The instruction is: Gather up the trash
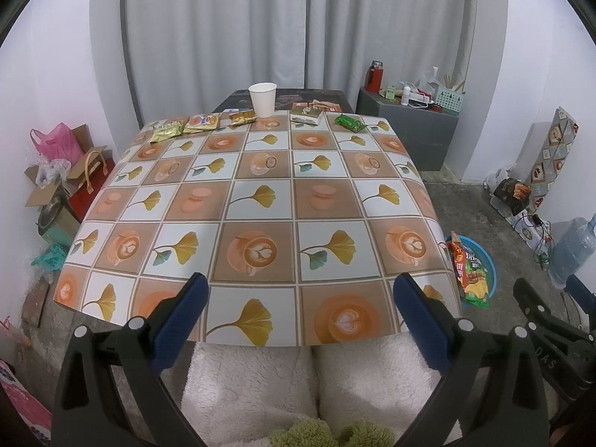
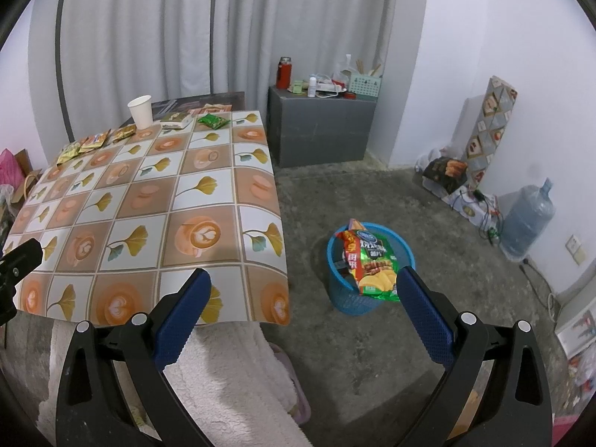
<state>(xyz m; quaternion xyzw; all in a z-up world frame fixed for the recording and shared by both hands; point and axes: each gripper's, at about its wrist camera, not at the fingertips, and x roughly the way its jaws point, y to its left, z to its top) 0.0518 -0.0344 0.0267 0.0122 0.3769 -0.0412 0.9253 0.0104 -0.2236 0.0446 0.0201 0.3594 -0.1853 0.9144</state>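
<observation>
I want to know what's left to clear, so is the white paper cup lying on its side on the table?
No, the white paper cup stands upright, mouth up, at the far edge of the table, between the snack wrappers.

The near and middle stretch of the leaf-and-coffee patterned tablecloth table [image 1: 260, 201] lies bare, with only a white paper cup [image 1: 263, 99] and flat snack wrappers [image 1: 201, 122] lining its far edge.

Left gripper [image 1: 300, 298] held level, jaws wide apart, empty, right gripper [image 2: 303, 292] beside it, likewise spread, empty
</observation>
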